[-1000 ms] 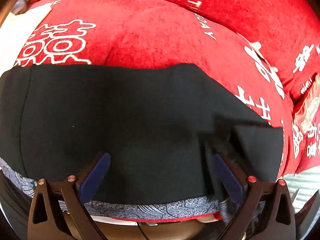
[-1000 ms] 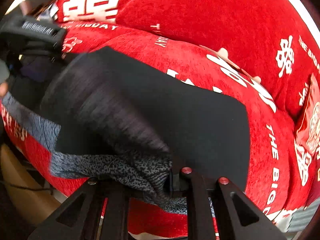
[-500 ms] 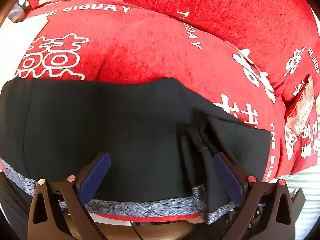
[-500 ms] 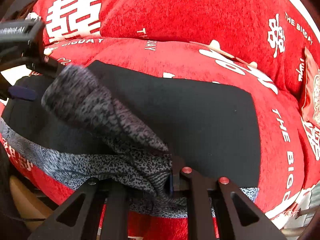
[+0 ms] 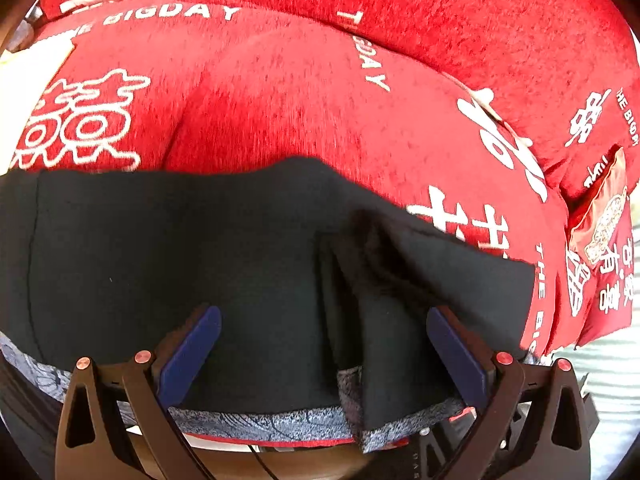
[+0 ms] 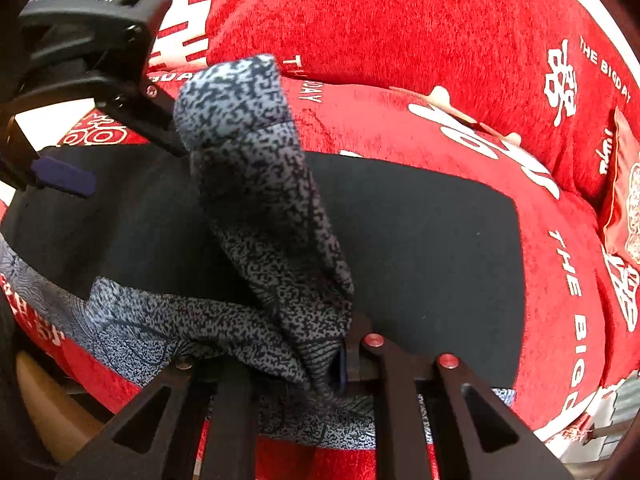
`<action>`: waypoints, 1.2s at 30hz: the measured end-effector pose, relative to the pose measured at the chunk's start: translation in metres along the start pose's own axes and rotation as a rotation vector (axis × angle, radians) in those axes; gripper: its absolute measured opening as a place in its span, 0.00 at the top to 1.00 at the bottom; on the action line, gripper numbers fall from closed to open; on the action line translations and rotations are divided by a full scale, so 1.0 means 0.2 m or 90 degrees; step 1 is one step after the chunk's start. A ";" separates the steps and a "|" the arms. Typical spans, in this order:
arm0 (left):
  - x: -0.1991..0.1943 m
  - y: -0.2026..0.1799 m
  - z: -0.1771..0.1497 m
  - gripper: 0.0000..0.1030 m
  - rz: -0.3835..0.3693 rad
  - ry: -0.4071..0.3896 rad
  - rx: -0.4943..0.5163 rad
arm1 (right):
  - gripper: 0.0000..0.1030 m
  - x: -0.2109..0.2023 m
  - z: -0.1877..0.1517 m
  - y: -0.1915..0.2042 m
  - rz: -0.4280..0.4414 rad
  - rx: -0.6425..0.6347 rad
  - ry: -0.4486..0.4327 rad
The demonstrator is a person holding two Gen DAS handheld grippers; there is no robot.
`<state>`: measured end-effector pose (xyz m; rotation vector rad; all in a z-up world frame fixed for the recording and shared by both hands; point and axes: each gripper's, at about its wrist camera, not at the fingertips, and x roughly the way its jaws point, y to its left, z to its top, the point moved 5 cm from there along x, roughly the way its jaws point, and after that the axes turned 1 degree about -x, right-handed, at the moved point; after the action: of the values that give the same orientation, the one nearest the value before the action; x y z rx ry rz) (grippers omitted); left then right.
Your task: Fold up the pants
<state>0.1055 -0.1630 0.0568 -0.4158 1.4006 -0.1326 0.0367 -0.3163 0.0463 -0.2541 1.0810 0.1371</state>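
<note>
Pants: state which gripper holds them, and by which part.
The right gripper is shut on the pants, pinching the grey patterned waistband. The left gripper is open, holding nothing.

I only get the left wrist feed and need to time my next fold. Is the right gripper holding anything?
Observer: Yes. The right gripper is shut on the patterned grey waistband of the pants.
Operator: Is that band flat on the cushion?
Observer: No, it stands up in a bunched hump above the black fabric.
Operator: Where is my gripper relative to it?
Observer: The left gripper, open, sits beyond the hump at the far left over the black cloth; one blue-padded finger shows.
</note>
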 end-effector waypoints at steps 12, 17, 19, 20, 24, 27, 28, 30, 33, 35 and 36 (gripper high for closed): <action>0.03 -0.22 0.12 0.00 0.042 0.020 0.115 | 0.76 0.00 0.01 0.01 -0.006 -0.016 0.014; 0.14 -0.08 0.01 0.00 0.038 0.057 0.075 | 0.34 0.01 -0.01 0.00 0.060 0.011 0.012; 0.16 -0.02 -0.04 0.00 0.041 0.060 0.062 | 0.29 0.01 -0.02 0.02 0.046 -0.004 0.012; 0.17 0.00 -0.06 0.00 0.043 0.062 0.062 | 0.28 0.01 -0.02 0.04 0.038 -0.009 0.014; 0.21 0.07 -0.12 0.00 0.074 0.049 0.068 | 0.23 -0.03 -0.04 0.04 0.056 0.009 0.038; 0.21 0.04 -0.13 0.00 0.096 0.031 0.095 | 0.22 -0.07 -0.09 -0.02 0.116 0.030 0.068; 0.21 0.04 -0.14 0.00 0.099 0.028 0.098 | 0.22 -0.07 -0.09 -0.04 0.129 0.040 0.073; 0.21 0.03 -0.14 0.00 0.096 0.022 0.099 | 0.21 -0.07 -0.10 -0.17 0.154 0.083 0.087; 0.19 0.05 -0.16 0.00 0.089 0.016 0.113 | 0.21 -0.05 -0.13 -0.38 0.213 0.181 0.106; 0.19 0.06 -0.17 0.00 0.089 0.012 0.122 | 0.21 -0.04 -0.16 -0.48 0.270 0.244 0.110; 0.19 0.06 -0.17 0.00 0.089 0.012 0.123 | 0.21 -0.05 -0.18 -0.53 0.301 0.275 0.110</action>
<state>0.0773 -0.1713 0.0139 -0.1558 1.4153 -0.1566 0.0269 -0.4280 0.0532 0.3884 1.2992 0.3023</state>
